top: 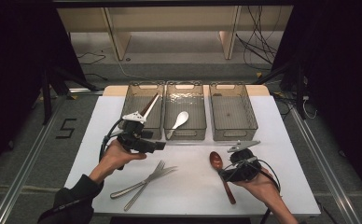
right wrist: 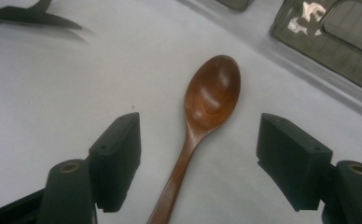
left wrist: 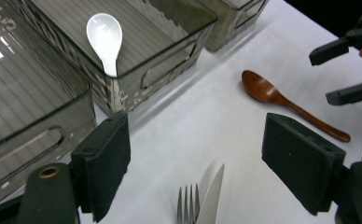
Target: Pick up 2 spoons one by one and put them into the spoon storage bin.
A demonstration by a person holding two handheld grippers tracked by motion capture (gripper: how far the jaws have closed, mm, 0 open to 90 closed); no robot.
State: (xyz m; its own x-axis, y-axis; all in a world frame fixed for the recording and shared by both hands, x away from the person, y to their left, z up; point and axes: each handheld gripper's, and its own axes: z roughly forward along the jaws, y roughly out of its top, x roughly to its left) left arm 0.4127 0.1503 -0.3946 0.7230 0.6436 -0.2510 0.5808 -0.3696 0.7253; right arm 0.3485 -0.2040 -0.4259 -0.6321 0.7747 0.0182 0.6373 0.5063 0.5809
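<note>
A brown wooden spoon (top: 218,164) lies on the white table (top: 188,196), bowl toward the bins. My right gripper (top: 225,174) is open, low over the spoon's handle, jaws on either side. The right gripper view shows the spoon (right wrist: 209,100) running between the open jaws of the right gripper (right wrist: 198,154), untouched. My left gripper (top: 159,145) hovers open in front of the left bin, holding nothing. In the left gripper view, the left gripper (left wrist: 195,163) spreads its jaws above the fork tines (left wrist: 187,203) and knife tip (left wrist: 212,198). A white spoon (top: 179,121) lies in the middle bin.
Three clear grey bins stand along the back: left bin (top: 144,85), middle bin (top: 184,84), right bin (top: 254,116). A slim brown item (top: 151,103) leans in the left bin. A metal fork and knife (top: 144,182) lie crossed at the table's front left.
</note>
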